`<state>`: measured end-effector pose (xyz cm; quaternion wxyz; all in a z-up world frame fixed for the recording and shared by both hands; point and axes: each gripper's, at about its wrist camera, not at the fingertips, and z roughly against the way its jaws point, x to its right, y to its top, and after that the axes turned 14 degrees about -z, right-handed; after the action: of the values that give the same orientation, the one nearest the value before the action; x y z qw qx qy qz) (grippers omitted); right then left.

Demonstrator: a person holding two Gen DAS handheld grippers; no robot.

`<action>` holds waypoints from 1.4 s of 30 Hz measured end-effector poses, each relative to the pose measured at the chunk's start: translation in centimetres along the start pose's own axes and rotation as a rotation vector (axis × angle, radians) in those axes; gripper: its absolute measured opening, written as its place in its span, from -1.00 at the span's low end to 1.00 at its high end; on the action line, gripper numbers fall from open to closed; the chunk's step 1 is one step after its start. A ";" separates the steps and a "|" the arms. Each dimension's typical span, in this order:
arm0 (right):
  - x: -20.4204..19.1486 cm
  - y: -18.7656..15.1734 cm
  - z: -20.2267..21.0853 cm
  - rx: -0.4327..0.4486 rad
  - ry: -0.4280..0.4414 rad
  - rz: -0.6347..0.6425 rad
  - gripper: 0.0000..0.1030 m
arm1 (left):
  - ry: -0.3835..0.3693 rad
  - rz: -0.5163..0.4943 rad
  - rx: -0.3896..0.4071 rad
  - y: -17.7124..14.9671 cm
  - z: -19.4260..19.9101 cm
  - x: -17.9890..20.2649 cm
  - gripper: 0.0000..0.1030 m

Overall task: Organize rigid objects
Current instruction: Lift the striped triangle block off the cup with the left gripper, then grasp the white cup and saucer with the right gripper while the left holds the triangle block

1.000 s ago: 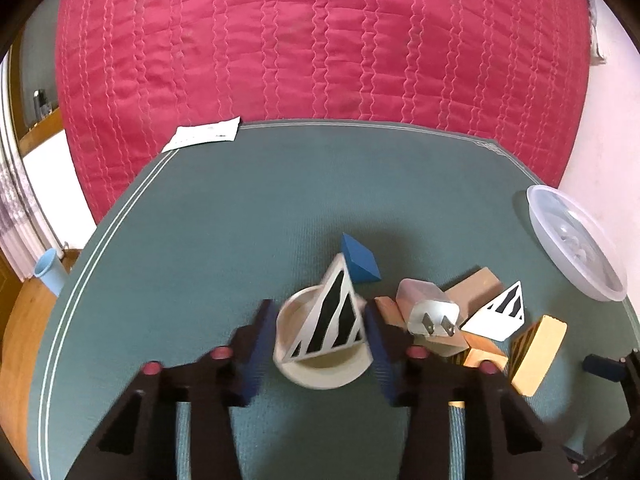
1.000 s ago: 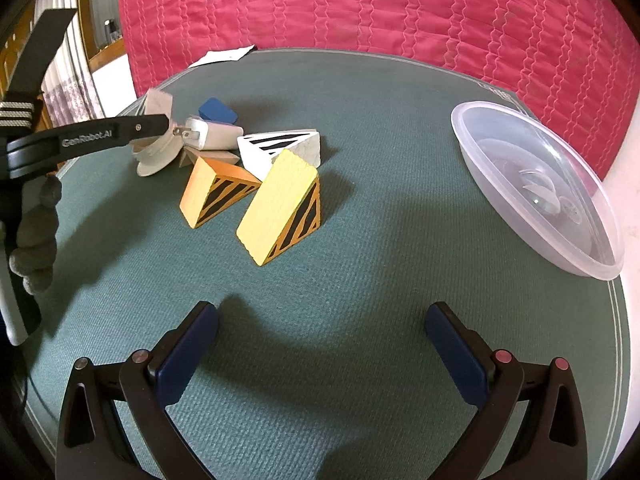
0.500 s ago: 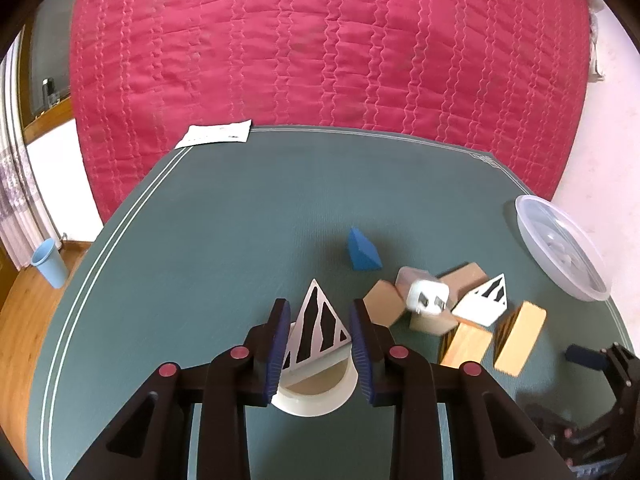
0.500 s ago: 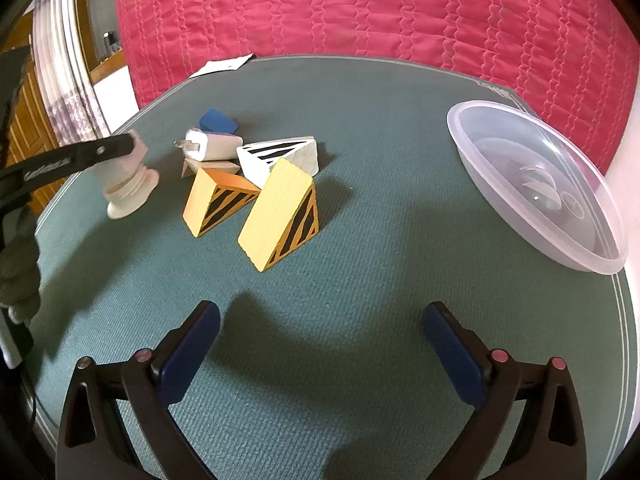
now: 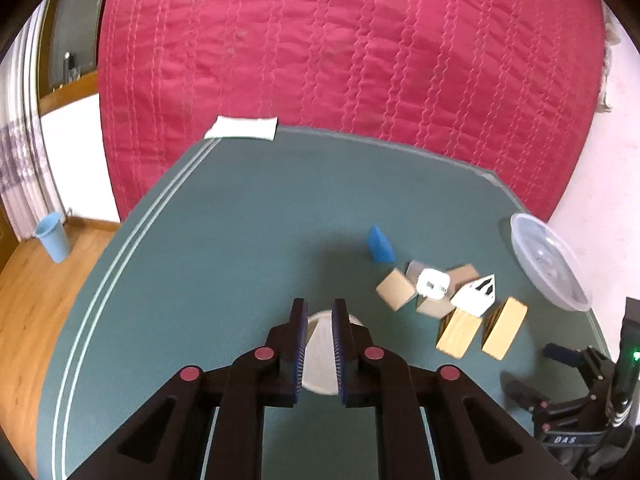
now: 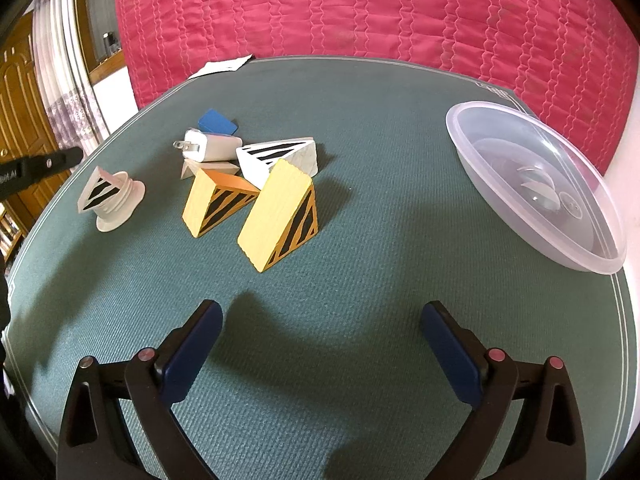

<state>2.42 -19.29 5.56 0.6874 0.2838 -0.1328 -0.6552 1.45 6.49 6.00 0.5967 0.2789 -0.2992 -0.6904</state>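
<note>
Hanging over the near part of the green mat [image 6: 360,240], the right gripper [image 6: 320,312] has its blue-padded jaws spread wide with nothing between them. The left gripper [image 5: 319,308] has its jaws drawn in to a narrow slot. Its own camera shows only the pale inside of a small white dish [image 5: 320,356] through that slot and under the fingers, and I cannot tell whether the pads pinch anything.

From the right wrist view, that dish [image 6: 120,208] sits tilted near the mat's left edge. A white wedge with black stripes [image 6: 96,192] is lodged in its mouth. The dark tip of the left claw ends just up and left of the wedge, and contact is unclear.

To the right of the dish lies the pile:
- a white wall charger [image 6: 212,146] on top of plain wooden blocks
- a blue block [image 6: 216,120] behind it
- a second white striped wedge [image 6: 276,156]
- two yellow-and-orange striped wedges [image 6: 218,204] [image 6: 280,212] in front

A clear plastic bowl [image 6: 540,184] rests at the mat's right edge, well apart from both claws.
</note>
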 end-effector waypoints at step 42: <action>-11.9 0.2 -1.7 -0.018 0.283 0.140 0.77 | 0.117 -0.024 0.071 -0.9 3.3 -2.2 -0.35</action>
<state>2.31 -7.27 6.57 0.7459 0.3568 -0.0483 -0.5603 -1.31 9.06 7.59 0.5945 0.3436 -0.2847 -0.6690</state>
